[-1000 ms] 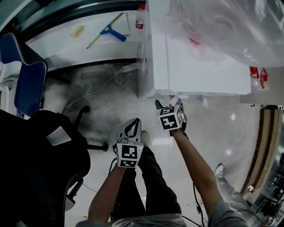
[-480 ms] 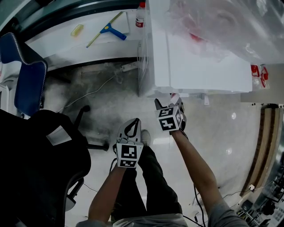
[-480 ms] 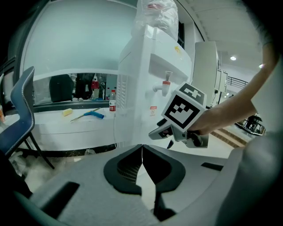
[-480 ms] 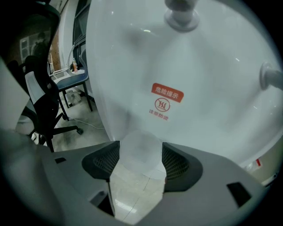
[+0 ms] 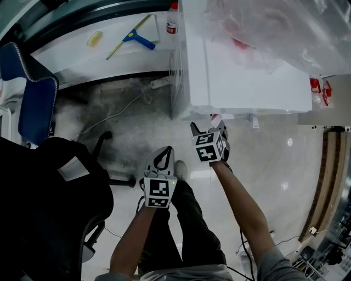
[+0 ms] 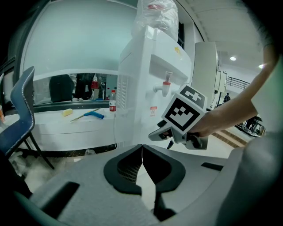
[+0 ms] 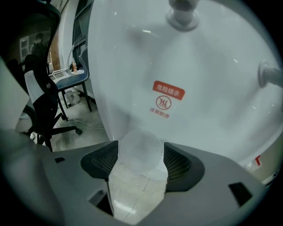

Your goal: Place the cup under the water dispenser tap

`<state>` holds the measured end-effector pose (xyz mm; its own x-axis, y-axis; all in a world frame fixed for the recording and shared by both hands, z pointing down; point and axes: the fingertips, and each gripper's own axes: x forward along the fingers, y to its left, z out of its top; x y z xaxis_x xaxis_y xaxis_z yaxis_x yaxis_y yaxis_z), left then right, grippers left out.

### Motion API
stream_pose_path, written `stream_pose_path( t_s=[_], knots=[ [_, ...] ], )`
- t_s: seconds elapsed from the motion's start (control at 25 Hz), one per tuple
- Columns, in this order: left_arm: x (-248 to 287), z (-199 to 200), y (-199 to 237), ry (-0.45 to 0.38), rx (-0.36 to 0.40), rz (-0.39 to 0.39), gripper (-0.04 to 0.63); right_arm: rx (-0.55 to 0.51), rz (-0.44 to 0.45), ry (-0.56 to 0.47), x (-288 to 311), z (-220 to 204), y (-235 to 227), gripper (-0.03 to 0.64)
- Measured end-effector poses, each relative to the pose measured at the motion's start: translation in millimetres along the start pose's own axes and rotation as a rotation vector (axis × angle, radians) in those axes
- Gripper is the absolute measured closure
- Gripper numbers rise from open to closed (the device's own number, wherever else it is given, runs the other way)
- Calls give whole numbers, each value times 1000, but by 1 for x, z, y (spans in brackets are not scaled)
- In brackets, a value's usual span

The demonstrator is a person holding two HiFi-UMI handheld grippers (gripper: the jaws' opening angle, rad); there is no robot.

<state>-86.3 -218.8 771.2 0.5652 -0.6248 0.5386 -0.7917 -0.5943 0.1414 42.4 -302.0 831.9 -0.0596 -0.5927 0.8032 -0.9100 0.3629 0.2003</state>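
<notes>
Right tongs (image 7: 140, 152): jaws wide apart and just been opening. The cup (image 7: 140, 148) sits between them, a cloudy, see-through plastic one. Each pad lies just beside the cup wall. We cannot tell whether either pad touches it, and we see no squeeze on it.

Cup orientation: from the right gripper view we see it almost end-on, as a round outline. Its long axis therefore seems to run close to the line these tongs point along. We cannot tell whether the mouth or the base faces the camera.

Cup position: right in front of the white water dispenser (image 7: 203, 88), close to its front panel. A red label (image 7: 167, 95) lies on the panel just beyond and above the cup. One tap (image 7: 182, 13) is higher up, above the cup. A second tap (image 7: 269, 73) is off to the right of the tongs.

Left tongs (image 6: 142, 148): jaws closed, tips meeting, nothing between them. In the head view they hang back from the dispenser, beside and behind the right tongs.

Beyond the left tongs and to their left, a white surface (image 6: 53, 132) carries a blue-handled squeegee (image 6: 88, 114) and a bottle (image 6: 112, 100).
</notes>
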Motion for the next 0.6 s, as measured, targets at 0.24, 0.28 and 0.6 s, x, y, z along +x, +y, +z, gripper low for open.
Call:
stream_pose_path(
  t_s=[0.24,0.28,0.6],
  knots=[
    [-1,-2,-1,7,2,-2,584,3,-8,-12,-4,-1,-3,301],
    [-1,-2,-1,8,1,-3,584,4,-7,-16,-7,-1,-3,299],
    [-11,26,-4,0,-35,-14,584,129,17,-78,-53,6,1,299]
  ],
)
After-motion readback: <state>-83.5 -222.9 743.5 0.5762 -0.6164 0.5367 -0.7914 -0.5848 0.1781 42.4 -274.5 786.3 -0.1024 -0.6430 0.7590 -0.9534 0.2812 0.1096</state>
